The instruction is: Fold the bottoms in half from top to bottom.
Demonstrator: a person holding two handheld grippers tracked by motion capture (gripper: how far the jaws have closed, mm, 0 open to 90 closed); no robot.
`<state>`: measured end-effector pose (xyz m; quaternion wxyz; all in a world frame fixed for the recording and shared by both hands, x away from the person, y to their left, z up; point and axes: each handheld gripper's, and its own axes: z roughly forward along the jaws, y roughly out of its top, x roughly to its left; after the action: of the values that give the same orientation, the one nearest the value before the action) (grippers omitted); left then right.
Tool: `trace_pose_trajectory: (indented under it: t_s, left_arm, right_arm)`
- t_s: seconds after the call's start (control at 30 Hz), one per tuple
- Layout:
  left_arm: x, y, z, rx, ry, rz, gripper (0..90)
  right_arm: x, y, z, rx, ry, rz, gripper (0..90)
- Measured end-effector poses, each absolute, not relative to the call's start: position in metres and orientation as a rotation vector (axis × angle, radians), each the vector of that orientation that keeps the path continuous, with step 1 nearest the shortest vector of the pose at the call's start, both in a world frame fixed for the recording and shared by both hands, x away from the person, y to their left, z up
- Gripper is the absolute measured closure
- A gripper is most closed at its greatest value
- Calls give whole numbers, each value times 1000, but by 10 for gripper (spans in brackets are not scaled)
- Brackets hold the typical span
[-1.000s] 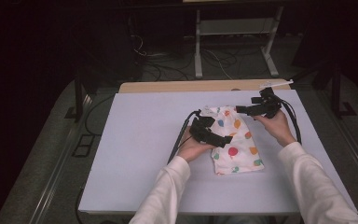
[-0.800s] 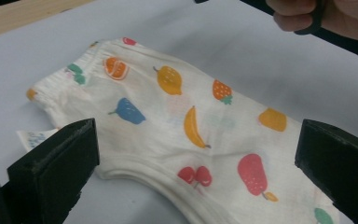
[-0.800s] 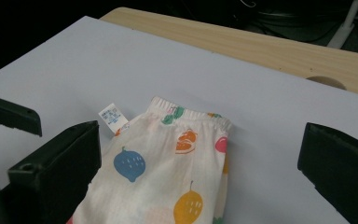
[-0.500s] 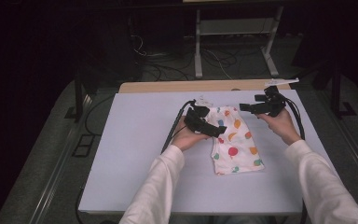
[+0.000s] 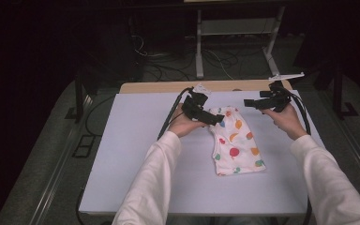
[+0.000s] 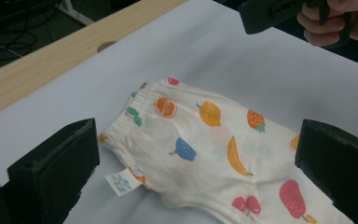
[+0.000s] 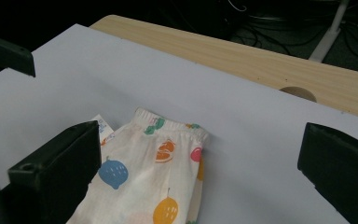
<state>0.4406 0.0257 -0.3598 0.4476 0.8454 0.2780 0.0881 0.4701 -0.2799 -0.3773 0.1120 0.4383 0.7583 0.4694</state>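
- The folded fruit-print shorts (image 5: 234, 140) lie flat on the white table (image 5: 131, 154), right of its middle, with the elastic waistband (image 7: 168, 122) toward the far wooden edge (image 5: 159, 87) and the leg end toward us. We judge they were laid this way so that the folded stack stays neat and both tools can reach the waistband end.
- A small white care label (image 6: 120, 182) sticks out at the waistband's side, which suggests the cloth is doubled over on itself there.
- Our left tool (image 5: 214, 118) hangs over the shorts' upper left corner, just above the cloth; in the left gripper view its jaws stand wide apart with the fabric lying free between them, gripping nothing.
- Our right tool (image 5: 249, 102) is held off to the right of the waistband, clear of the cloth and pointing back toward it; its jaws too are spread wide, with nothing between them.
- Both forearms in white sleeves (image 5: 150, 187) reach forward from the near edge, the left angled inward to the shorts, the right held out wider, wrist raised above the table.
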Motion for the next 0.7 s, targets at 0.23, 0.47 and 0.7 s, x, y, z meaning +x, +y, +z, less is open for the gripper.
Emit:
trace_pose_trajectory:
  t_s: [0.23, 0.47, 0.7]
  left_arm:
    - [456, 31, -355, 2099, 696, 219, 0]
    - [478, 40, -366, 2054, 771, 212, 0]
    - [493, 50, -382, 2024, 850, 171, 0]
  right_arm:
    - [476, -279, -370, 1285, 2243, 1370, 0]
    - [488, -277, -373, 1317, 2237, 1380, 0]
    - [497, -275, -387, 1373, 2249, 1360, 0]
